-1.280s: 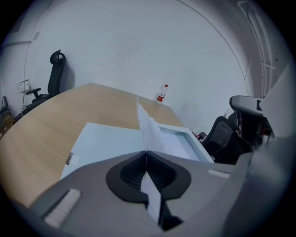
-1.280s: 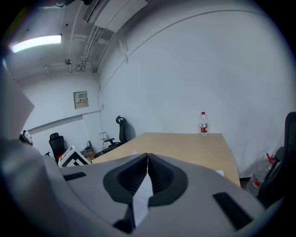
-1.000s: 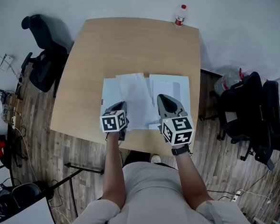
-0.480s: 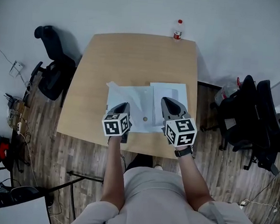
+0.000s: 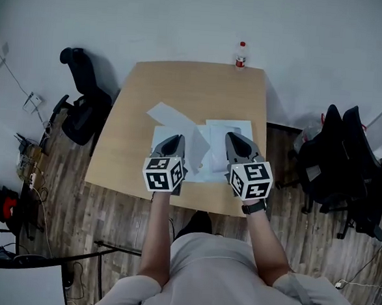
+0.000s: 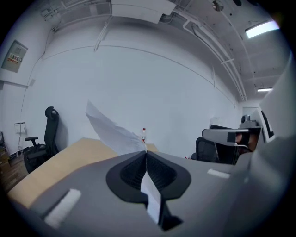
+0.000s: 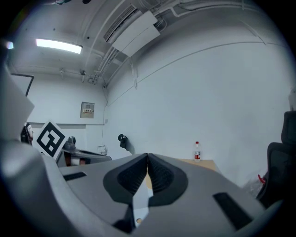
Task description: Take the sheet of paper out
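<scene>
A white sheet of paper (image 5: 169,117) (image 6: 111,128) hangs above the wooden table (image 5: 189,83), its far corner pointing up and to the left. My left gripper (image 5: 176,140) (image 6: 146,152) is shut on the sheet's near edge. To its right, my right gripper (image 5: 235,137) (image 7: 147,156) is shut on the edge of a pale translucent folder (image 5: 220,127) (image 7: 140,200); a small round snap shows on it in the right gripper view. Both grippers are held above the table's near half. Whether the sheet's lower part is still inside the folder is hidden.
A water bottle (image 5: 241,54) (image 6: 144,134) (image 7: 197,151) stands at the table's far edge. A black office chair (image 5: 83,102) stands left of the table and more dark chairs (image 5: 337,159) to its right. A white wall lies beyond.
Both grippers have risen from the table. The sheet in the left gripper has come up and swung out to the upper left, away from the folder in the right gripper.
</scene>
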Available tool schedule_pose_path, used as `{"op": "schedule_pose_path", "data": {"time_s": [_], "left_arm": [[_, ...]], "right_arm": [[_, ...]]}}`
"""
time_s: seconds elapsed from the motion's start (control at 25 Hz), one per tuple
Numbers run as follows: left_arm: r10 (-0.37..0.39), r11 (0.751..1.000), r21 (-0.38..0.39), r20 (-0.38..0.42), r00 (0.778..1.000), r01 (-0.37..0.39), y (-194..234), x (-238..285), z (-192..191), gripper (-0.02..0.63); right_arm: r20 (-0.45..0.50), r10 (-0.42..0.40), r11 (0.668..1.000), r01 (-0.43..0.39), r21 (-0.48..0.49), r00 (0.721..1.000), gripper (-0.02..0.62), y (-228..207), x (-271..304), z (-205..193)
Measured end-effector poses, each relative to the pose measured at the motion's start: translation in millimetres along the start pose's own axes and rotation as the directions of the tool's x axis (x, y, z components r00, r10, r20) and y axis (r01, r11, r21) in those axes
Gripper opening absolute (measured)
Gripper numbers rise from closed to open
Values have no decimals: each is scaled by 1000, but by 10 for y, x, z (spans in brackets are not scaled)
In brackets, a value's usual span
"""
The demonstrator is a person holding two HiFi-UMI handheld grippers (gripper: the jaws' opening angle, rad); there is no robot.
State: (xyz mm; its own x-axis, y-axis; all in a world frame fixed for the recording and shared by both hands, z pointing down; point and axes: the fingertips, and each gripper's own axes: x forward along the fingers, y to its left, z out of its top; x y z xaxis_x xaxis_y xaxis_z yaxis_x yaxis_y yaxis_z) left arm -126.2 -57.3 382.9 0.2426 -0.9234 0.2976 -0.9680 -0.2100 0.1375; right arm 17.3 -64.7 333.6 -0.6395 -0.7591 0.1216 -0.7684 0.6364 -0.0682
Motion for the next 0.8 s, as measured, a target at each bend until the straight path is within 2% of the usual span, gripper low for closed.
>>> {"op": "schedule_pose_path", "data": {"time_s": [0.44, 0.8], "left_arm": [[-5, 997, 81, 186, 983, -10, -446, -565, 513, 9], [8, 992, 121, 250, 968, -39, -693, -843, 583, 9]], "right_arm": [[81, -57, 998, 59, -17, 995, 12, 91, -487, 240], [110, -90, 992, 99, -77, 990, 12, 180, -784, 343]]}}
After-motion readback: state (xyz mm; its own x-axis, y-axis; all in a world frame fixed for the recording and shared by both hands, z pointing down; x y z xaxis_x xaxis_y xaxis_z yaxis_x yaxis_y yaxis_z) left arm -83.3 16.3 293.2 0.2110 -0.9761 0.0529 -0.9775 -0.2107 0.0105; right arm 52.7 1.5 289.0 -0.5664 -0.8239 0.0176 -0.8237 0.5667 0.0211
